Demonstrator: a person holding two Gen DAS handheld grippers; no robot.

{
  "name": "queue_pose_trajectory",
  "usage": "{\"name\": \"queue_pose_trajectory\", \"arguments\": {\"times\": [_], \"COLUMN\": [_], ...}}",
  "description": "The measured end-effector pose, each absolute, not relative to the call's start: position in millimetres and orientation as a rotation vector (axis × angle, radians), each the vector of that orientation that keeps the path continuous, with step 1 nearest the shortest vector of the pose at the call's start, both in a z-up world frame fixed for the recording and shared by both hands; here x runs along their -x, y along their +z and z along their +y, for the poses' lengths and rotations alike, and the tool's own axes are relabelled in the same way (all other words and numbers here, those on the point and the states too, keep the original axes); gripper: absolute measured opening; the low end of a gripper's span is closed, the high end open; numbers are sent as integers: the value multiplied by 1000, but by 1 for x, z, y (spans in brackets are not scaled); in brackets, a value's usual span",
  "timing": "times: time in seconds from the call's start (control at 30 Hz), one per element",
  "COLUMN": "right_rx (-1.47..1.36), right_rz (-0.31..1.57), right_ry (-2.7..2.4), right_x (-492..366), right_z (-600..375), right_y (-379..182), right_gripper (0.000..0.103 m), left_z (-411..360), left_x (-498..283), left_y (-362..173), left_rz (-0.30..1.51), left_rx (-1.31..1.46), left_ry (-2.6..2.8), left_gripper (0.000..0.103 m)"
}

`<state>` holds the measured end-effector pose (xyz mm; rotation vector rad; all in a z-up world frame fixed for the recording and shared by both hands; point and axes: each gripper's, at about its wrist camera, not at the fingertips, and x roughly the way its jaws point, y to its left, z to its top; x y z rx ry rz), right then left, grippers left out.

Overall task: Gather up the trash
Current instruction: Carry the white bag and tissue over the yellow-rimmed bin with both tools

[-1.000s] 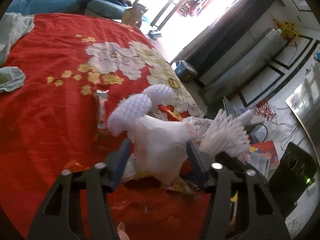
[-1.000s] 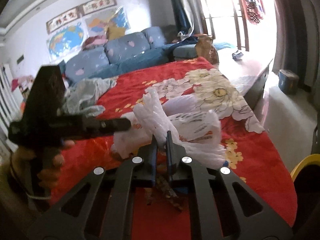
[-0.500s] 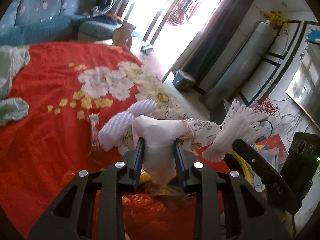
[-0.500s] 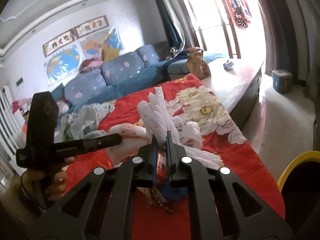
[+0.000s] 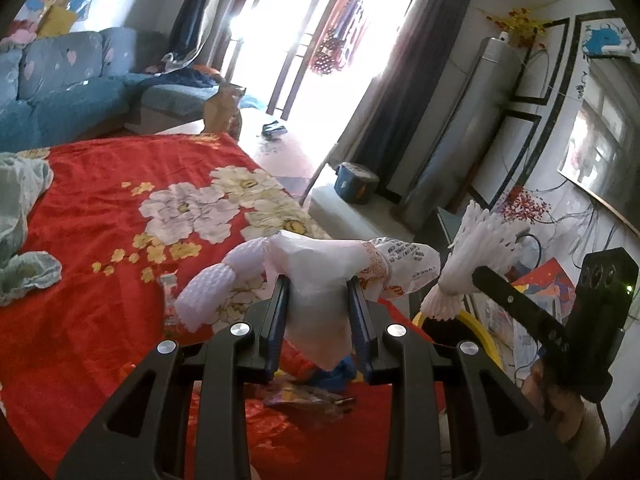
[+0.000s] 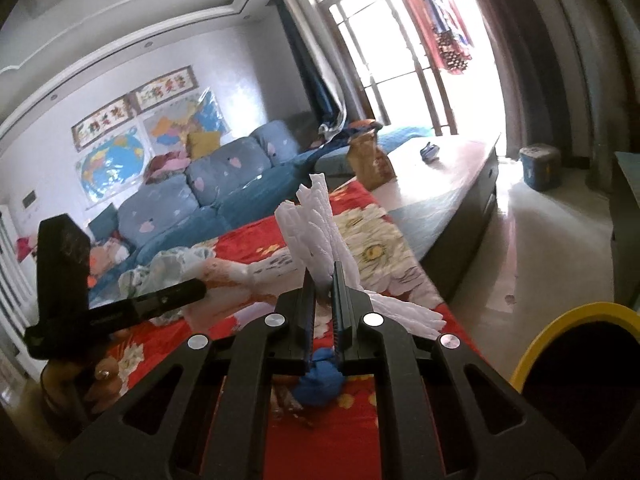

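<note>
Left wrist view: left gripper (image 5: 318,312) angled down, fingers pinching white bag (image 5: 316,276); right gripper (image 6: 323,300) squeezes foam net (image 6: 316,224).

The left gripper (image 5: 318,300) points a little down, and its two black fingers (image 5: 276,312) press on a white plastic bag (image 5: 316,280) from both sides. The right gripper (image 6: 323,288) is squeezed almost tight on a bunch of white foam netting (image 6: 316,224). One hand (image 6: 86,380) wraps around the left handle, and another hand (image 5: 560,400) grips the right handle.
</note>
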<state>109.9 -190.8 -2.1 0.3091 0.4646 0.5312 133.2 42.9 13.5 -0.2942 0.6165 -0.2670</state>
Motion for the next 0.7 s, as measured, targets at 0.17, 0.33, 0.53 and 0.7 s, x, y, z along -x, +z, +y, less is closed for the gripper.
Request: {"name": "queue_pose_trajectory", "arguments": {"times": [0.17, 0.33, 0.53, 0.7], "right_rx": [-337, -356, -374, -385], "right_rz": [448, 430, 408, 403], "right_ry": [488, 439, 389, 352], "right_x": [-109, -105, -101, -99], "right_z": [-215, -237, -258, -273], "right_y": [1, 3, 3, 1], "right_gripper": [4, 4, 4, 4], "left_z": [31, 14, -9, -29], "left_x": [-131, -129, -126, -126], "left_y": [19, 20, 20, 19], "left_rz": [609, 616, 622, 632], "left_rx": [274, 243, 206, 173], "left_ry": [-277, -306, -347, -384], "left_gripper": [28, 28, 28, 28]}}
